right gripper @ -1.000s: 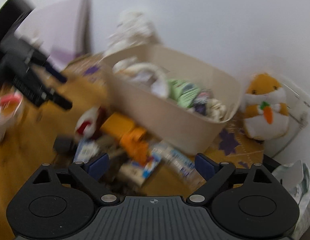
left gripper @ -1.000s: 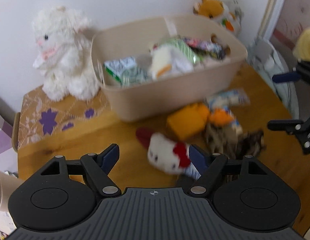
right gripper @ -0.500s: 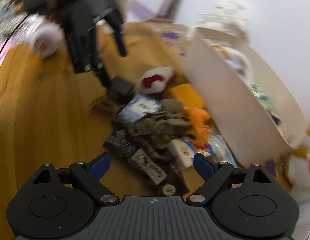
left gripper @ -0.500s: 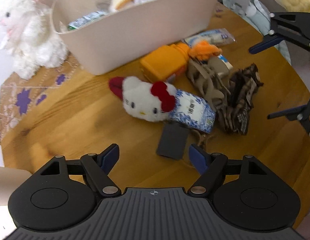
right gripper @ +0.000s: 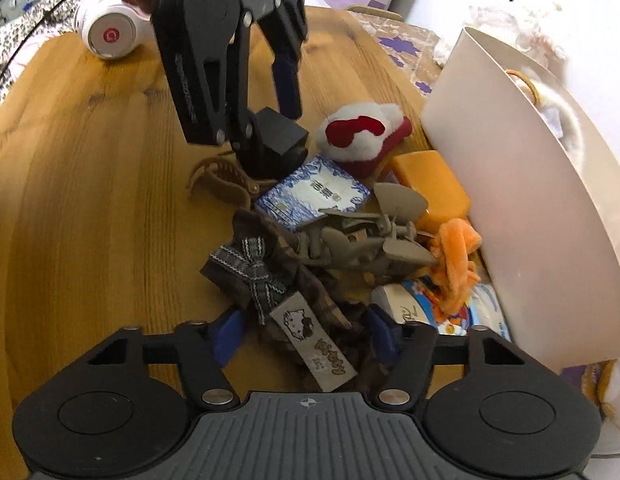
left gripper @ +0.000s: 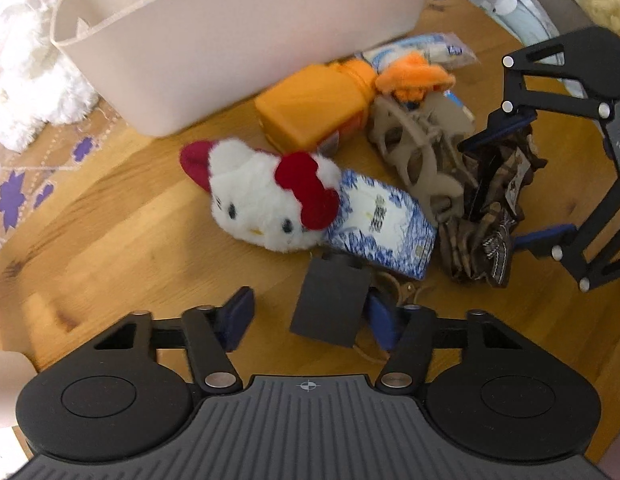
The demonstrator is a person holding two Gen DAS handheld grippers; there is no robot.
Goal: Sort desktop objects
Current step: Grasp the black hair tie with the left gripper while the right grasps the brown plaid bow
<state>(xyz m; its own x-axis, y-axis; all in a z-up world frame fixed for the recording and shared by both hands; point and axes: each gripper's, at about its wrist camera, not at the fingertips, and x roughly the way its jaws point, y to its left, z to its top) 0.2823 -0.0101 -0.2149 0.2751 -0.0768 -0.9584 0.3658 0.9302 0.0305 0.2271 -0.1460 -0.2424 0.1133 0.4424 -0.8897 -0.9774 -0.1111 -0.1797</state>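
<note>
Left wrist view: the left gripper (left gripper: 310,316) has dropped to the table since a second ago, jaws spread around the black box (left gripper: 330,306) at lower centre, ready to pinch. It looks matte and rigid. The right gripper (right gripper: 301,330), likewise lowered, straddles the brown cloth (right gripper: 269,280), spread.

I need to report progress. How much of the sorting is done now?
Partly done: the beige bin already holds some items. In hand: nothing yet; the left gripper is open around the black box, and the right gripper is open over the brown cloth. Left: the cat plush, orange bottle, tissue pack and hair clip.
</note>
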